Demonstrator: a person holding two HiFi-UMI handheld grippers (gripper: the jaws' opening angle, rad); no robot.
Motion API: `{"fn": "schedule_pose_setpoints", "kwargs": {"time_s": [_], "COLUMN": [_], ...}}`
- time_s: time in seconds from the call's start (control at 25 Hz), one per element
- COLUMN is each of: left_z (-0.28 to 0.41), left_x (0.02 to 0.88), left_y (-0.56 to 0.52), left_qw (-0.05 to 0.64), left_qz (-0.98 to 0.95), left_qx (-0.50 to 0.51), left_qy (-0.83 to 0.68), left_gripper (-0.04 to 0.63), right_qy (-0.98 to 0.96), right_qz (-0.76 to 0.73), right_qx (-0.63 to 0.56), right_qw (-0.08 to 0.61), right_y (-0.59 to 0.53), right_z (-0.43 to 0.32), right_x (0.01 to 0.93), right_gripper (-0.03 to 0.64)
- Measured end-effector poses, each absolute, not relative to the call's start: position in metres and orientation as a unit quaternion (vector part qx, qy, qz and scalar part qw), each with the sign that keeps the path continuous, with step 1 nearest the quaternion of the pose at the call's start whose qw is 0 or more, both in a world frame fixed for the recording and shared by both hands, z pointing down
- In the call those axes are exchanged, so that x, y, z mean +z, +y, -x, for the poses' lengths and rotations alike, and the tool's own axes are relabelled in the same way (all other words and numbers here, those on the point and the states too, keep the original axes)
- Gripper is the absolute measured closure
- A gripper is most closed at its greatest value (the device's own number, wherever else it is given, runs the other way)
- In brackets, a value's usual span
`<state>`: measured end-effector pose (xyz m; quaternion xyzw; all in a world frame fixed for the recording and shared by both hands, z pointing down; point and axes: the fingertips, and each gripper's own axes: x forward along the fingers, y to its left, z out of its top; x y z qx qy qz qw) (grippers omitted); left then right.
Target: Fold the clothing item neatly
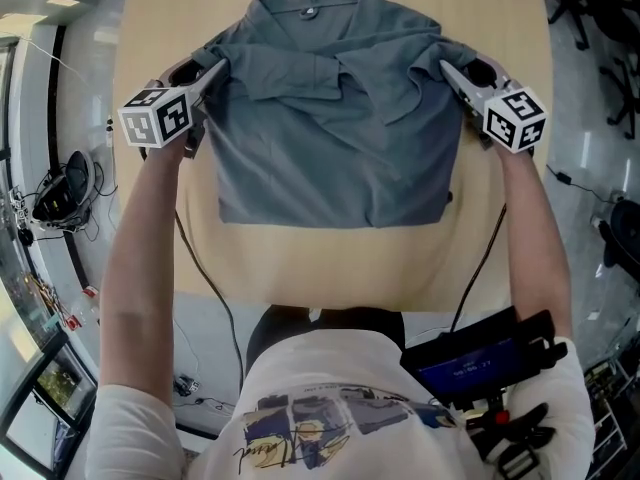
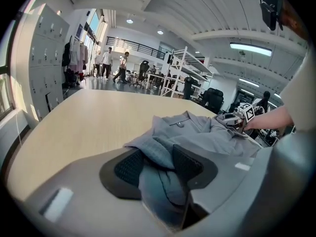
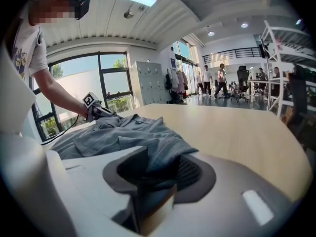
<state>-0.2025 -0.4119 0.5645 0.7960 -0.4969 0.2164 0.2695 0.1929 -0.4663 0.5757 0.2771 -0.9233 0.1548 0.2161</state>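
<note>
A grey collared shirt lies on the pale wooden table, collar at the far side, both sleeves folded inward across the chest. My left gripper sits at the shirt's left shoulder edge. In the left gripper view its jaws stand apart, with a fold of the shirt lying loosely between the pads. My right gripper is at the right shoulder edge. In the right gripper view its jaws are also parted, with the shirt draped between them.
Bare table top surrounds the shirt on the far and near sides. Black cables hang off the near table edge. Office chairs stand on the floor to the right. Lockers, shelving and distant people fill the room behind.
</note>
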Motion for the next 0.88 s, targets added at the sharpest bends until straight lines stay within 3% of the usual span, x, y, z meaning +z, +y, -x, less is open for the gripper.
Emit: {"fn": "schedule_pose_setpoints", "kwargs": {"time_s": [0.88], "left_z": [0.239], "left_x": [0.548], "left_y": [-0.347], "left_qw": [0.267], "left_qz": [-0.77], "left_qx": [0.226], "left_qy": [-0.533], "left_gripper": [0.414], "right_qy": [-0.888], "right_qz": [-0.337], "right_qx": [0.176], "right_qw": [0.257], "right_y": [-0.402], "right_z": [-0.238], "right_x": [0.575], "right_gripper": [0.474]}}
